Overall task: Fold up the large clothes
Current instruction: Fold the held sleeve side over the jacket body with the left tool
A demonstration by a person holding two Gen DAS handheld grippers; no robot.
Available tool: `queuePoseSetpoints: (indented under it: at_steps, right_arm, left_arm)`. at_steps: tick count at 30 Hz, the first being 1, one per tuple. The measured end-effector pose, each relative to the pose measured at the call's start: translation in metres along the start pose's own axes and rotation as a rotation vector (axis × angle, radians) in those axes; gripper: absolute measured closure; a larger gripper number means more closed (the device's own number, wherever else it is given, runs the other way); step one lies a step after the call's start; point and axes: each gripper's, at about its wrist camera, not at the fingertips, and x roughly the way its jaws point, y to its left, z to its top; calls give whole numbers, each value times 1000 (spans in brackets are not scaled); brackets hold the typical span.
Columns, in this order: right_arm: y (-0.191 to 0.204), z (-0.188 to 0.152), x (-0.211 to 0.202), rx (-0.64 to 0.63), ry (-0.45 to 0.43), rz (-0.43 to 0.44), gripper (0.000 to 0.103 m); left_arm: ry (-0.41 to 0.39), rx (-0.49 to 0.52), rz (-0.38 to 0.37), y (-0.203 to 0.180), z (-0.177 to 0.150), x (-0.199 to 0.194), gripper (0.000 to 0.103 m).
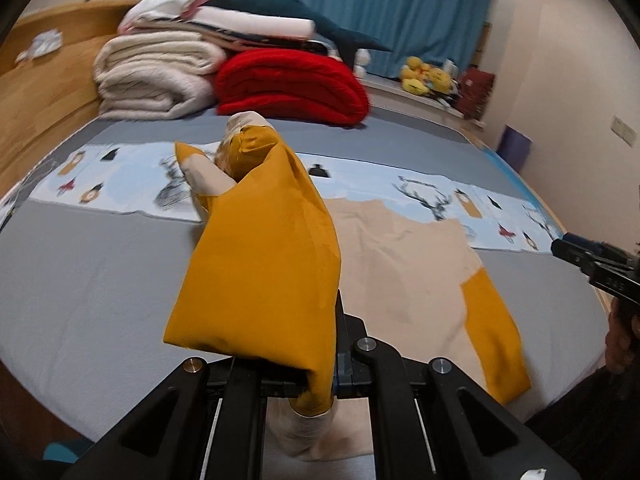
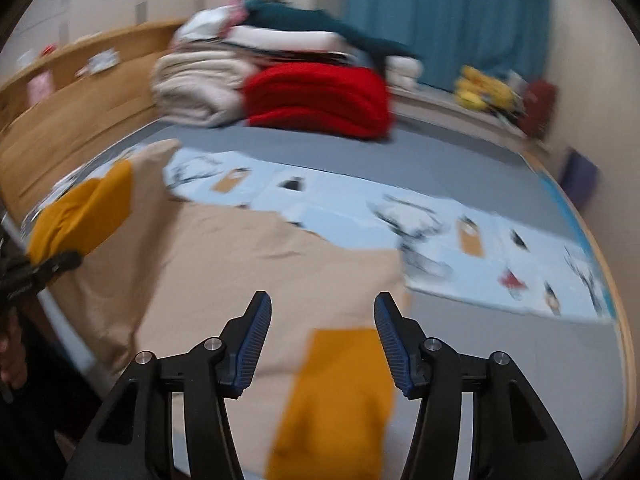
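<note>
A beige top with mustard sleeves [image 1: 400, 264] lies spread on the grey bed [image 1: 80, 280]. My left gripper [image 1: 320, 376] is shut on one mustard sleeve [image 1: 260, 264] and holds it lifted above the bed, the cuff draped over the fingers. The other mustard sleeve [image 1: 492, 336] lies flat at the right. In the right wrist view the beige body [image 2: 240, 264] fills the near bed, and my right gripper [image 2: 322, 320] is open and empty just above the flat mustard sleeve [image 2: 340, 400]. The left gripper with its lifted sleeve [image 2: 80, 216] shows at the left edge.
A stack of folded blankets, cream [image 1: 152, 76] and red [image 1: 292, 84], with more clothes on top, stands at the far side by the wooden headboard [image 1: 48, 92]. A printed light-blue strip [image 1: 440, 200] crosses the bed. Yellow plush toys [image 1: 424, 74] sit before the blue curtain.
</note>
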Motion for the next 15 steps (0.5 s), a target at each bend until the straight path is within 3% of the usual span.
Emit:
queuePoseSetpoints:
  at_steps: [2, 3, 6, 10, 14, 15]
  right_arm:
    - [-21, -16, 4, 85, 19, -33, 48]
    - [-31, -20, 9, 122, 69, -47, 48]
    - [-50, -22, 1, 168, 39, -57, 48]
    - [-73, -31, -6, 238, 70, -42, 48]
    - [-80, -37, -16, 267, 63, -37, 48]
    - [-80, -38, -18, 268, 62, -34, 48]
  left_arm:
    - [3, 29, -15, -17, -1, 4, 96]
    - [8, 45, -26, -27, -2, 6, 96]
    - [22, 86, -65, -53, -6, 12, 97]
    - [51, 185, -124, -92, -14, 23, 97]
    - [132, 303, -203, -137, -31, 42, 97]
    - [183, 343, -229, -150, -38, 51, 96]
